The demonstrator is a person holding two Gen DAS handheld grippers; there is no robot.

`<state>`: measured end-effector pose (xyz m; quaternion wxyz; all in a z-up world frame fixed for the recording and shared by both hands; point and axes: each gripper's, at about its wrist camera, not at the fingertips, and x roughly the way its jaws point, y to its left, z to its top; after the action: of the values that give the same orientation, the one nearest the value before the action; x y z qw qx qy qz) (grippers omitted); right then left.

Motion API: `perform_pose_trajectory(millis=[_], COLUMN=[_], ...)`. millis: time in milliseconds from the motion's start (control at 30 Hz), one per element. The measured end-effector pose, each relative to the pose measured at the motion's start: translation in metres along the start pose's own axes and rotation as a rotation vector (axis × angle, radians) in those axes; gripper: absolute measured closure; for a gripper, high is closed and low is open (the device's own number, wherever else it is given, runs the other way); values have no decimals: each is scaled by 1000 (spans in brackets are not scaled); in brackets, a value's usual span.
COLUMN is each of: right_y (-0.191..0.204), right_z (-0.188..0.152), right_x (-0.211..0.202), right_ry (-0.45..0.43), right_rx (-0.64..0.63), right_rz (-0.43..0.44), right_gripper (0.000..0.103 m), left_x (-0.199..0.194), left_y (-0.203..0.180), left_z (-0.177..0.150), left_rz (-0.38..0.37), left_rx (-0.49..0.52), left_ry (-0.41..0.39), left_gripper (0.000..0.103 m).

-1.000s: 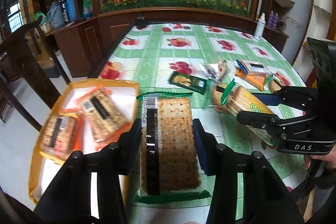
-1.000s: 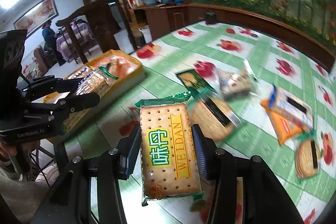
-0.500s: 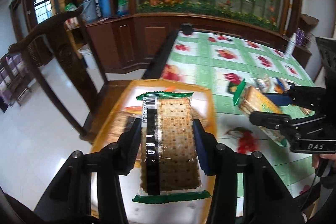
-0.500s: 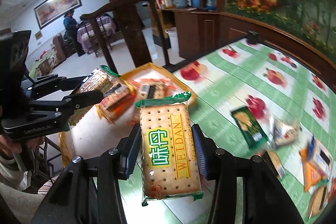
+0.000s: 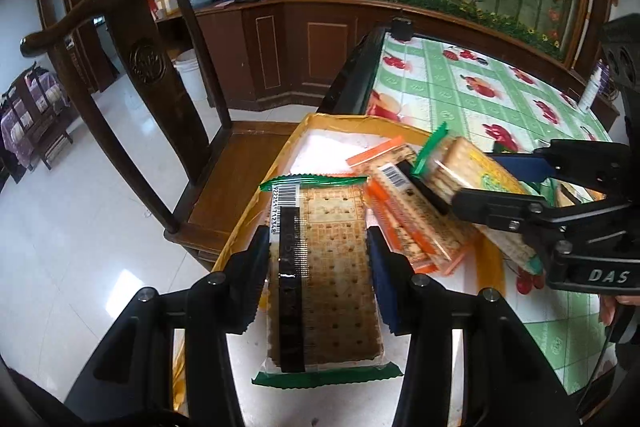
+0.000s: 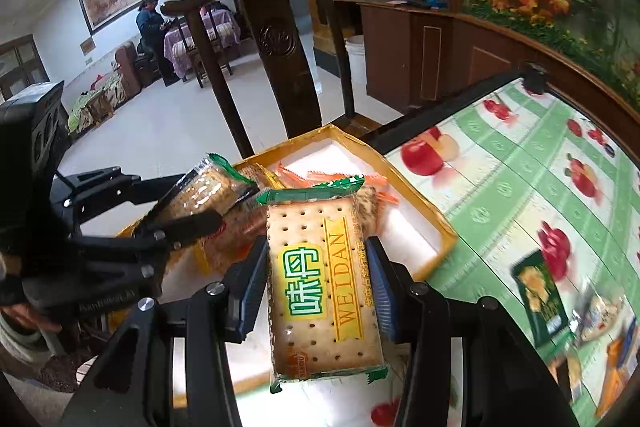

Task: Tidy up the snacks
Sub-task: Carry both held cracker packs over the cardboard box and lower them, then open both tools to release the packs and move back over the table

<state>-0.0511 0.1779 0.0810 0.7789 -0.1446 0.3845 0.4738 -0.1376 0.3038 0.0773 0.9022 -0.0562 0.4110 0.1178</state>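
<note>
Two green-edged cracker packs, one clenched flat in left gripper (image 5: pixel 318 259), one in right gripper (image 6: pixel 316 277), poised over yellow tray (image 5: pixel 312 125) at table's 9 o'clock edge, for stowing beside orange-wrapped packs (image 5: pixel 404 211)

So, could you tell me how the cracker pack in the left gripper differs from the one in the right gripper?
The left gripper's pack shows its back: a barcode and a dark seam strip. The right gripper's pack shows its front, with green and yellow WEIDAN lettering. Both are clear, green-edged packs of square crackers, clamped lengthwise between the pads over the yellow tray.
</note>
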Motion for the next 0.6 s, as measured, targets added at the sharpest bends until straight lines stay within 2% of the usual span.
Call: perform_pose_trajectory(millis=[300, 433, 500, 600], right_y=[-7, -6, -6, -6], right_z=[7, 1, 2, 4], right_x=[32, 34, 30, 21], right_ry=[29, 26, 15, -6], right_rx=[56, 77, 88, 100], right_rz=[-22, -24, -20, -23], right_gripper=[56, 54, 53, 43], left_x=[18, 21, 21, 21], left_y=[2, -3, -4, -5], left_z=[1, -1, -1, -1], left_rz=[-3, 34, 45, 52], left_rx=[-8, 24, 29, 35], left_ry=[38, 29, 29, 26], left_gripper=[54, 54, 53, 53])
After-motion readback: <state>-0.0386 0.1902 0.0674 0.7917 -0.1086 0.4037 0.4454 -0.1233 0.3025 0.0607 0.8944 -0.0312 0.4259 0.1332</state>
